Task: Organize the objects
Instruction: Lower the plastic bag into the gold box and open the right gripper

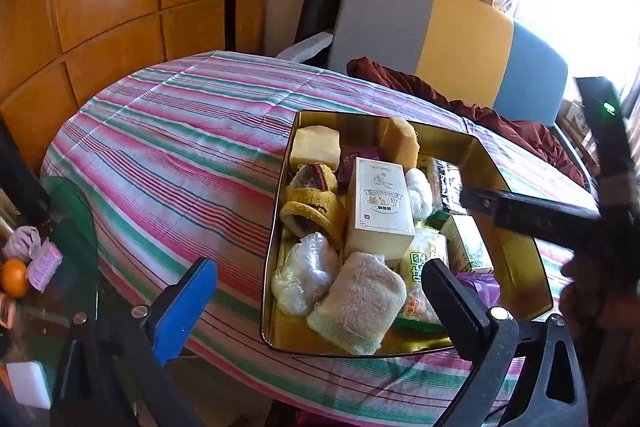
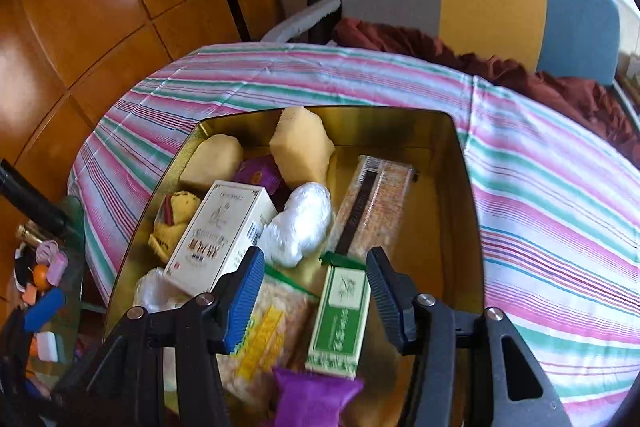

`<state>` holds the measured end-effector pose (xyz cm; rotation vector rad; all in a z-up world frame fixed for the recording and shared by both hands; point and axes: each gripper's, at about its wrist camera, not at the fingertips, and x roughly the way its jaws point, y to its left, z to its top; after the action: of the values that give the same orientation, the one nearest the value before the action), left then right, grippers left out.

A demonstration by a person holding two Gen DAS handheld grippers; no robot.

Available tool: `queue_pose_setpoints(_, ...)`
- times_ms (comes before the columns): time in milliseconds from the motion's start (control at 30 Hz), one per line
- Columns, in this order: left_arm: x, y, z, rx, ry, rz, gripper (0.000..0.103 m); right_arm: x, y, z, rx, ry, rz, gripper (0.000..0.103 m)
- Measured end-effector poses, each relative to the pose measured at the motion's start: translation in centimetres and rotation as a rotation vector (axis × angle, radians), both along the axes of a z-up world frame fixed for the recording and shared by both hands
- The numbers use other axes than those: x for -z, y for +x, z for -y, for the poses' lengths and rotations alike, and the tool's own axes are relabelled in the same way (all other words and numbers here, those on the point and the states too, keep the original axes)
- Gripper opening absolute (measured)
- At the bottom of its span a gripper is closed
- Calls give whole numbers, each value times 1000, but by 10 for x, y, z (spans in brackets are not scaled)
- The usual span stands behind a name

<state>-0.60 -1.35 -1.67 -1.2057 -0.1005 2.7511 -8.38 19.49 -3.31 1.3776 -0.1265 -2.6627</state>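
On the round table under a pink, green and white striped cloth (image 2: 560, 187) we see the gold rectangular metal tin (image 2: 466, 187), crowded on its left with a cream upright carton (image 2: 218, 239) and a white crumpled plastic bag (image 2: 300, 223), its right side bare floor. Our right gripper (image 2: 316, 287) hangs over the tin's near end, jaws apart, the green-and-white small box (image 2: 340, 319) between them with neither pad pressing it. Our left gripper (image 1: 320, 291) stands wide open at the tin's near-left corner, above a pale rolled towel (image 1: 360, 307), holding nothing.
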Motion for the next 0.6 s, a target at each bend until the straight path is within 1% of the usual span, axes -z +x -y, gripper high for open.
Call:
queue_pose_setpoints(200,-5,7,-6,1,-21,-21,103,-13,41,-7,83,53,-94,54)
queue_pose_setpoints(333,-8,14,-12,14,-34,-41,103,-22,68,-16,140,71,-155,54)
queue_pose_setpoints(467,-10,19,-16,22,-38,-51,103,-24,85,-23,161,91,-177,55)
queue_pose_setpoints(600,-11,24,-18,27,-42,-55,103,-20,95,-26,169,100,-172,55)
